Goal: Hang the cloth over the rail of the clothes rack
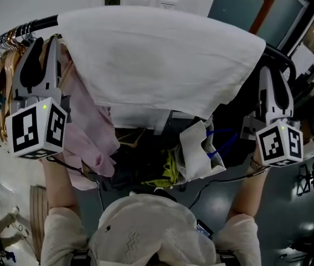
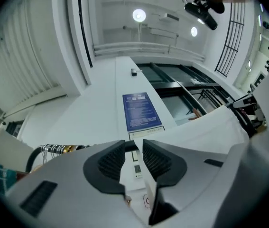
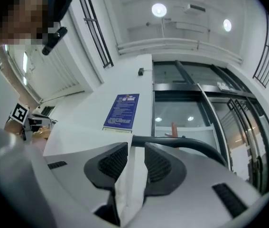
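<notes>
The cloth is seen draped over the rail. Its long axis is laid along the rail, left to right in the head view, and the near flap hangs toward the person. The hanging is judged all but done, with only a clean withdrawal from the two ends left.

The left hand-held gripper is held at the cloth's left end, tilted upward, with its jaws apart. Bare wall is seen through most of the gap. Only the cloth's edge shows at the gap's right side, and no pad is pressed on it. From this gripper the cloth lies wholly to the right, away from the hangers bunched at the rail's left end.

The right hand-held gripper is held at the cloth's right end, likewise tilted upward, with the rail just beyond its tips. Its jaws stand about as far apart as the left's, and a fold of the cloth lies in the gap and hangs down between the pads. The fold is judged loose rather than pinched.

The right hand is therefore the one more entangled. The fold runs along the jaws' own line, so this gripper would best be drawn straight back along that line. A pull sideways along the rail could drag the cloth's end askew.
</notes>
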`<action>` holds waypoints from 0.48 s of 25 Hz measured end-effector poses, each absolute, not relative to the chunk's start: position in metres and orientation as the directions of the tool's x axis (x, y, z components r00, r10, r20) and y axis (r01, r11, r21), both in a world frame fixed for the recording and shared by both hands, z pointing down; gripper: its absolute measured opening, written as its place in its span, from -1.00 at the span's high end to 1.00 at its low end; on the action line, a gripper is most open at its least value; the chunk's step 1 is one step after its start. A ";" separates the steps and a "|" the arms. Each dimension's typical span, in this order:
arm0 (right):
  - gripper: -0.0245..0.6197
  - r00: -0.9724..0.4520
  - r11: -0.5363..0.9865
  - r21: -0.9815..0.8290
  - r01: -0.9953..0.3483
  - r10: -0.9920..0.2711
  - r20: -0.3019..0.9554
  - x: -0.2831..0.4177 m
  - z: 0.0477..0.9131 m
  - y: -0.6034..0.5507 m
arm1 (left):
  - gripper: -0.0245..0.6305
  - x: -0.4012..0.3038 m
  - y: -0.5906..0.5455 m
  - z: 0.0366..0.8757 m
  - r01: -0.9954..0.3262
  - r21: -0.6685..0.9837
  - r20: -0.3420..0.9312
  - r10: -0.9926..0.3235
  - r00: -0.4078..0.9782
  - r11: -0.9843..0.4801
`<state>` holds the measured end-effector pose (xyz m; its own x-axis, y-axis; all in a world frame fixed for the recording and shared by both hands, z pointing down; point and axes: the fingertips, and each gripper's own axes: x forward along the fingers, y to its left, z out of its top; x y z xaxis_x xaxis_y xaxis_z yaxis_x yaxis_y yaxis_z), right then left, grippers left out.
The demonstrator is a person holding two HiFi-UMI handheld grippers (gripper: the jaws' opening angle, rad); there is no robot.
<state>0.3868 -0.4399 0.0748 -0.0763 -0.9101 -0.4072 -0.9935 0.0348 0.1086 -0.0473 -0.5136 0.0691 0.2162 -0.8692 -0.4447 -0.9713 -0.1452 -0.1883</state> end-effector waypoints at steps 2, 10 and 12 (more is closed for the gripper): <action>0.61 -0.113 0.060 0.127 -0.990 -0.878 -0.465 0.374 0.083 -0.421 | 0.56 -0.045 -0.493 0.071 -0.971 -0.194 -0.520 -0.825 0.220 -0.137; 0.87 -0.346 0.340 0.082 -0.937 -0.869 -0.353 0.283 0.212 -0.396 | 0.89 0.010 -0.438 0.195 -0.891 -0.161 -0.450 -0.771 0.450 -0.425; 0.87 -0.394 0.402 0.026 -0.915 -0.878 -0.274 0.265 0.255 -0.402 | 0.89 0.021 -0.444 0.244 -0.872 -0.107 -0.368 -0.795 0.482 -0.478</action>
